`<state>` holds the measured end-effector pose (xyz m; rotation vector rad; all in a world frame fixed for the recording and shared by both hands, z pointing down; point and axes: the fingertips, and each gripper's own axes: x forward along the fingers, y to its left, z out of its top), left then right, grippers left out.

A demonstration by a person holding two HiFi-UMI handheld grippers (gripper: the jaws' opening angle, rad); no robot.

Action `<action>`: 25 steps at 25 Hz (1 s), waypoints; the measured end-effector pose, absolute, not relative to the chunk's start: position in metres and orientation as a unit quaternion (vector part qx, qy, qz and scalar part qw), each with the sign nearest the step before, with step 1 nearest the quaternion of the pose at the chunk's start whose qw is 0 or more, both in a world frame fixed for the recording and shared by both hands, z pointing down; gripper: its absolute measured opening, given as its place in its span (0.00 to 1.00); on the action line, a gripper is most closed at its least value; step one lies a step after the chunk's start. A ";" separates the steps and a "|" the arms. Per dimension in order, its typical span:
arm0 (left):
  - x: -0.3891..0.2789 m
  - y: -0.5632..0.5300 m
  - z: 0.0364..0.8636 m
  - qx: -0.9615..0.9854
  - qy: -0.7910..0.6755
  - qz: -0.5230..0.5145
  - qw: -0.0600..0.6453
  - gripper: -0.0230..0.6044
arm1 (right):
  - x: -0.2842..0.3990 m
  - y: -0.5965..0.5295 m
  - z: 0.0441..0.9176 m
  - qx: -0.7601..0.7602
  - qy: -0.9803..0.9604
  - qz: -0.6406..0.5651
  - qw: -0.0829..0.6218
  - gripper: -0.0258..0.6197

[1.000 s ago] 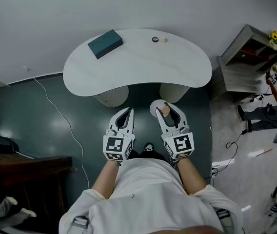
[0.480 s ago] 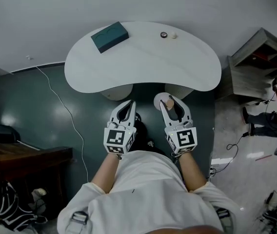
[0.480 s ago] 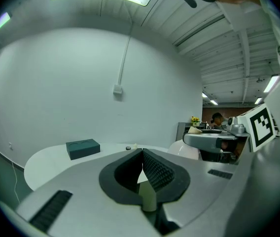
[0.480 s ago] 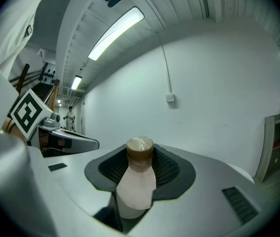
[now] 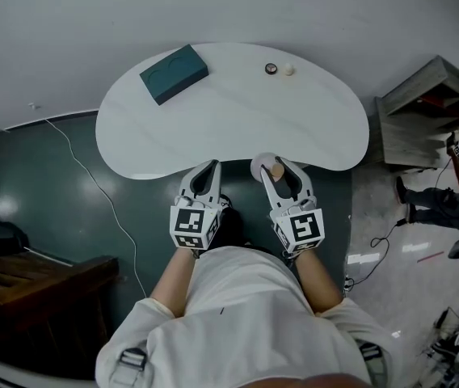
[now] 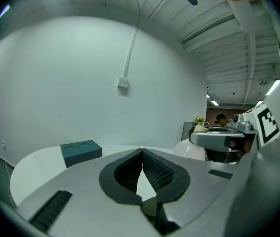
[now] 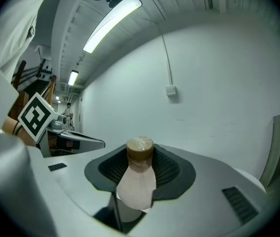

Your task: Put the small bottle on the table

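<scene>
Bottle [image 7: 139,181] stands upright in the right claw [image 7: 141,151], pinched at its neck. It looks light, smooth and probably slippery, so the narrow neck is the safest hold. Left claw [image 6: 142,151] is closed and empty. Both hover at the table [image 5: 213,120] edge.

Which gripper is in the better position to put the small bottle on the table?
Right. The right gripper holds the small bottle upright between its jaws, at the near edge of the table. The left gripper is shut and empty.
</scene>
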<state>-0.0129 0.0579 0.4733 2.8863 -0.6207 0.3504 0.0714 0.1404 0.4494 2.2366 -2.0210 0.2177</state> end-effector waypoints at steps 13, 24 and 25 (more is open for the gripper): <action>0.023 -0.075 0.494 0.970 -0.184 0.126 0.098 0.07 | 0.104 0.009 0.451 0.744 -0.661 0.085 0.055 0.25; -0.011 -0.145 0.530 0.942 -0.271 0.144 0.133 0.07 | 0.106 -0.070 0.478 0.700 -0.701 0.105 0.080 0.25; -0.014 -0.150 0.533 0.939 -0.281 0.145 0.136 0.07 | 0.107 -0.076 0.480 0.695 -0.707 0.105 0.081 0.25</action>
